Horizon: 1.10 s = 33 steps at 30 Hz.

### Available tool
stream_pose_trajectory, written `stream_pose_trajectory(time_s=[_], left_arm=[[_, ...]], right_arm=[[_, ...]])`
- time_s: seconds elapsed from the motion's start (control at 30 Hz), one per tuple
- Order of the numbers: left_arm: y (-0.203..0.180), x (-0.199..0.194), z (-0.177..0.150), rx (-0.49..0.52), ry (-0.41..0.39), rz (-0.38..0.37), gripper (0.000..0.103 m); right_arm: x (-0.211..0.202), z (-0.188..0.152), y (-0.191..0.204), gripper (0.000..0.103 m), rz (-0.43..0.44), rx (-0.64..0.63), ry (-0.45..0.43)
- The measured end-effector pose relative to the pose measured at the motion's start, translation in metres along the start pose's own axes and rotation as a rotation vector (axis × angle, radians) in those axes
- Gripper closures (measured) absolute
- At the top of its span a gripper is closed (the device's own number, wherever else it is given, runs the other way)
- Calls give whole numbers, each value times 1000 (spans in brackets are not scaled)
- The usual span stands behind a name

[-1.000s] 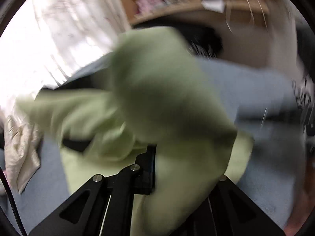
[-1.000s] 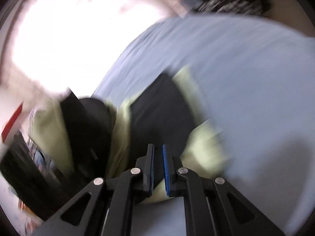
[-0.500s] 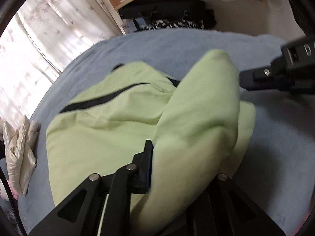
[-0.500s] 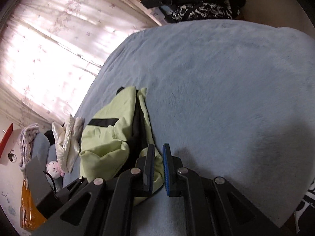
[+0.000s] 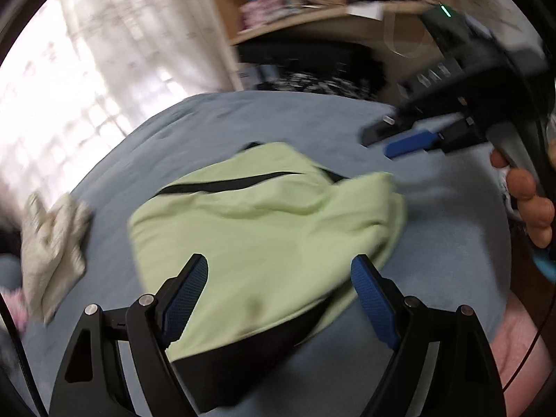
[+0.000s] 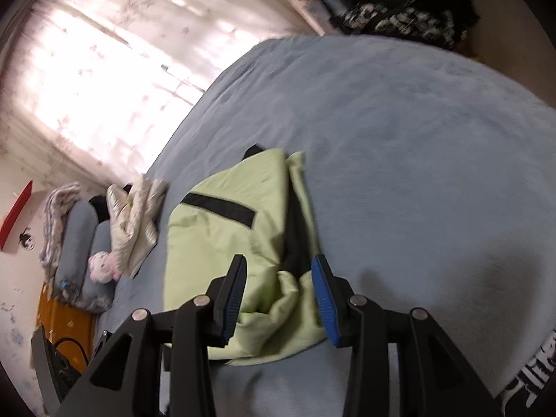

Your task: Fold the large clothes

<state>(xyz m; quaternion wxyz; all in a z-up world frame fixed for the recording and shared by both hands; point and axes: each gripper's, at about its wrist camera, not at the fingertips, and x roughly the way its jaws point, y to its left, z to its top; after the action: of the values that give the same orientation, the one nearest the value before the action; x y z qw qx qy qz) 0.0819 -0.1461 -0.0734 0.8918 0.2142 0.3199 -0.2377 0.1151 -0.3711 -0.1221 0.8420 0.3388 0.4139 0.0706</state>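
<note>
A light green garment with black trim (image 5: 264,229) lies folded in a bundle on the blue-grey bed cover (image 5: 444,243); it also shows in the right wrist view (image 6: 236,243). My left gripper (image 5: 278,288) is open and empty, just above the garment's near edge. My right gripper (image 6: 278,285) is open and empty over the garment's near right corner; it also shows from the side in the left wrist view (image 5: 410,142), above the bed beyond the garment.
A crumpled cream cloth (image 6: 135,219) lies left of the garment on the bed (image 6: 417,160). Grey pillows (image 6: 78,239) and a pink soft toy (image 6: 102,267) sit at the left edge. A curtained window (image 6: 104,69) is behind. Shelves (image 5: 312,17) and dark bags (image 6: 389,3) stand past the bed.
Both grippers have opened and let go of the green garment. It has dropped onto the bed in a folded bundle, and both grippers have drawn back from it.
</note>
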Motion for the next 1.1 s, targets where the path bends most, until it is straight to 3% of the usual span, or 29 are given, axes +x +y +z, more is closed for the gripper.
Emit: stream_pose_trajectory(time_s=[0.2, 0.37, 0.57, 0.63, 0.67, 0.83, 0.93, 1.0, 1.1], left_arm=[[93, 19, -13, -392, 112, -60, 21], [135, 48, -42, -593, 189, -97, 23], [131, 71, -66, -650, 261, -160, 24], [129, 74, -70, -666, 266, -176, 24], [128, 73, -70, -665, 263, -177, 24], [125, 71, -71, -634, 253, -189, 24], [116, 72, -72, -599, 252, -173, 24], [109, 75, -74, -578, 260, -163, 24], [106, 79, -79, -589, 264, -184, 24]], right_arm=[[44, 21, 3, 64, 48, 17, 140], [84, 30, -11, 64, 65, 104, 238], [112, 33, -6, 65, 81, 80, 261], [113, 33, 2, 94, 71, 35, 253], [110, 34, 6, 97, 63, 12, 243], [50, 37, 59, 99, -45, -317, 63], [53, 17, 79, 99, -230, -536, 16], [80, 7, 62, 99, -312, -556, 67], [107, 2, 25, 99, -310, -456, 128]])
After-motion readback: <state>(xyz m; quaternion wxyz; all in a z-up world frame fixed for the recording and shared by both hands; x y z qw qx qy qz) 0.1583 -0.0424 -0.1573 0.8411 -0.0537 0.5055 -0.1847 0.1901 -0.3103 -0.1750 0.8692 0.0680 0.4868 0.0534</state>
